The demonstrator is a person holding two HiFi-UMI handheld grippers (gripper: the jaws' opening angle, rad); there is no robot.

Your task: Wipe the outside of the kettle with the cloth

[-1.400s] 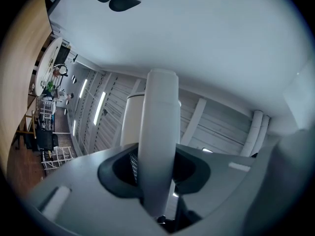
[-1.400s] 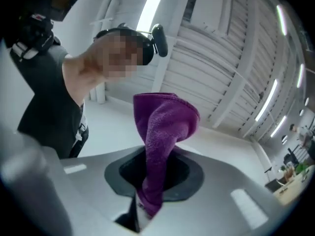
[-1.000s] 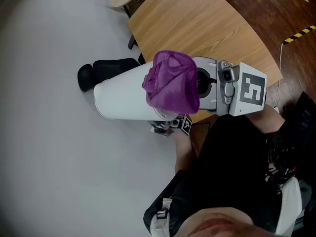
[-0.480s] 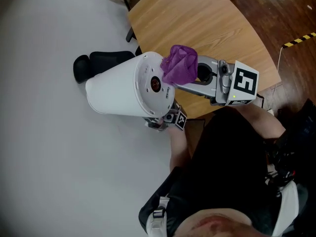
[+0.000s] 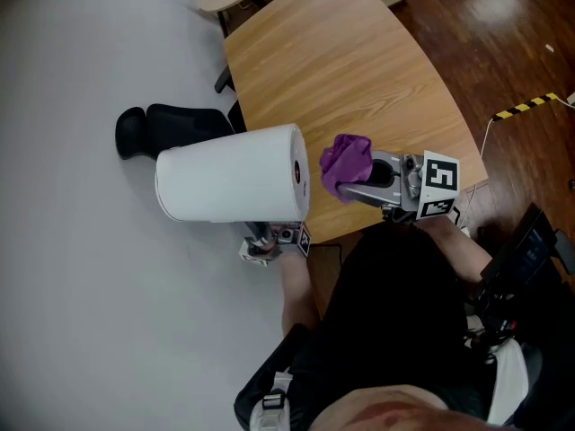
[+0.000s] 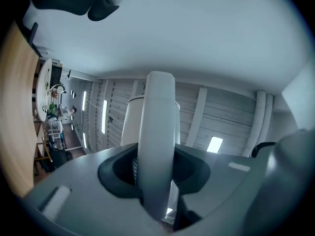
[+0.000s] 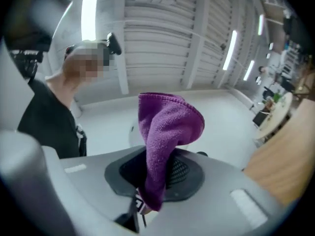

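At the far left a black rounded object (image 5: 171,126) lies on the pale floor (image 5: 81,294); I cannot tell what it is. Right of it the white cylindrical kettle (image 5: 225,185) hangs in the air on its side. It seems to be over the floor, just off the near left edge of the light wooden table (image 5: 359,70), with its flat end turned right. The left gripper (image 5: 269,237) comes up from beneath. Its own view shows the jaws closed on a white bar (image 6: 156,146), seemingly the kettle's handle — that one narrow hold carries the whole weight. Next on the right, just beside the flat end and apparently not touching it, is the purple knitted cloth (image 5: 347,162). The jaws of the right gripper (image 5: 355,187) pinch it by a fold, and a bunch stands out past the tips.

The likely trouble is that a push of the cloth against the wall twists the kettle about its handle. It could then swing in the grip or slip out, and with floor beneath it would drop. The cloth is caught by little, so dragging it over the smooth wall could pull it free. The bunch is small too, so a steep approach may bring the hard jaw tips onto the kettle — not the cloth.
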